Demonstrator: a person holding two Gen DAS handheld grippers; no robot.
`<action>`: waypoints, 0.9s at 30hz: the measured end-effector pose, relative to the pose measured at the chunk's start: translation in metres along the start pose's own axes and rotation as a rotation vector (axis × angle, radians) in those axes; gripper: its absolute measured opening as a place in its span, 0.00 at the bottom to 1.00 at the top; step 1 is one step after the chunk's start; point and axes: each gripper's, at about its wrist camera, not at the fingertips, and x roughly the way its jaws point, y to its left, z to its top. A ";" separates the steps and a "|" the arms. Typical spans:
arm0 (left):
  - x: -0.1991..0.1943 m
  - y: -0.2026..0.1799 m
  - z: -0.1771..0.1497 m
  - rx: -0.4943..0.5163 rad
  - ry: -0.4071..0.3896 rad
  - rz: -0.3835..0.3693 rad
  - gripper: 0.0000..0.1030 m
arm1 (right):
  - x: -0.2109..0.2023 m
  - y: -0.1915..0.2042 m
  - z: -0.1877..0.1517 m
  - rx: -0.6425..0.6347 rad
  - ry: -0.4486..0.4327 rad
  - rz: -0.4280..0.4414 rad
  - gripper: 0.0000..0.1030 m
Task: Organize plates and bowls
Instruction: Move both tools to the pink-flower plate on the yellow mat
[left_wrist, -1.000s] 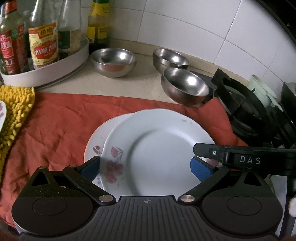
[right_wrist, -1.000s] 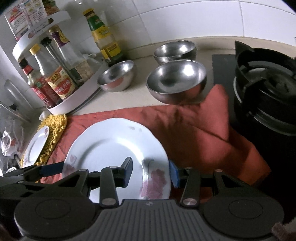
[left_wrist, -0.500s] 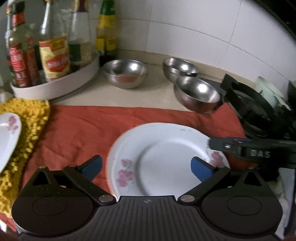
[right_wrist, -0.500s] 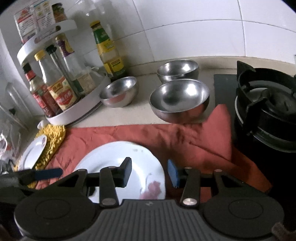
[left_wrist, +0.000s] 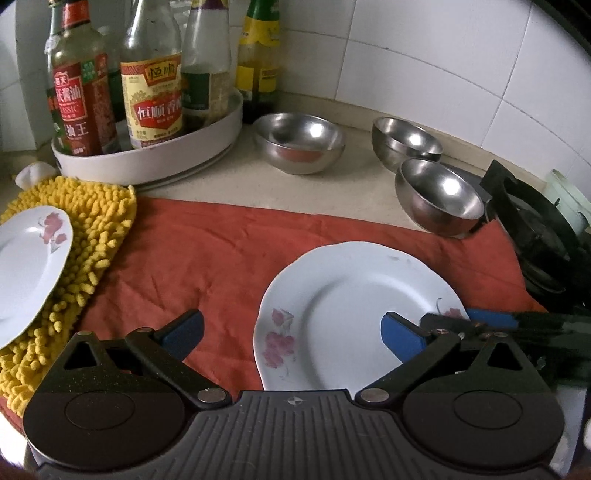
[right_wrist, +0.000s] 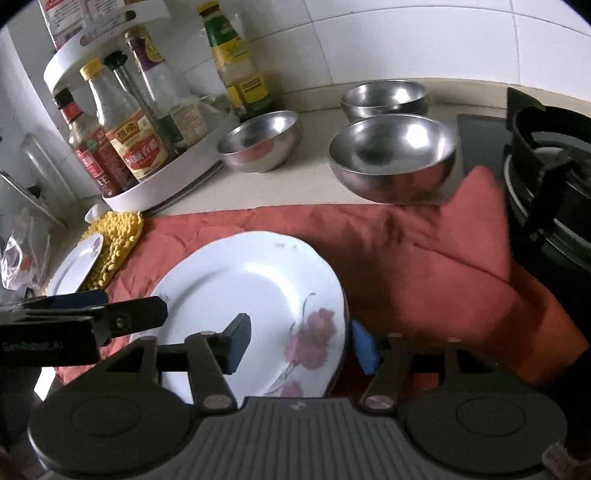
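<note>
Plate (right_wrist: 255, 291) lies on the red cloth (left_wrist: 207, 254), its right rim between the right gripper (right_wrist: 295, 347) fingers, apart, likely ready to clamp. Left gripper (left_wrist: 291, 334) hovers spread wide, empty. Bowls (left_wrist: 439, 195) wait behind.

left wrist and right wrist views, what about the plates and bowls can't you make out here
- small plate: in the left wrist view, the left edge of the picture cuts it off.
- large plate: in the left wrist view, the left gripper hides its near rim, so whether anything lies under it cannot be told.
- rear bowl: in the right wrist view, the front bowl hides its lower part.
</note>
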 end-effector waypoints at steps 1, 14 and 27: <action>0.001 0.001 0.001 -0.004 0.000 0.003 1.00 | 0.001 -0.002 0.002 -0.002 0.000 0.007 0.54; 0.008 0.016 0.015 -0.066 0.000 0.065 1.00 | -0.002 0.013 0.046 -0.133 -0.083 0.049 0.54; -0.010 0.074 0.026 -0.123 -0.025 0.127 1.00 | 0.027 0.065 0.071 -0.249 -0.062 0.129 0.54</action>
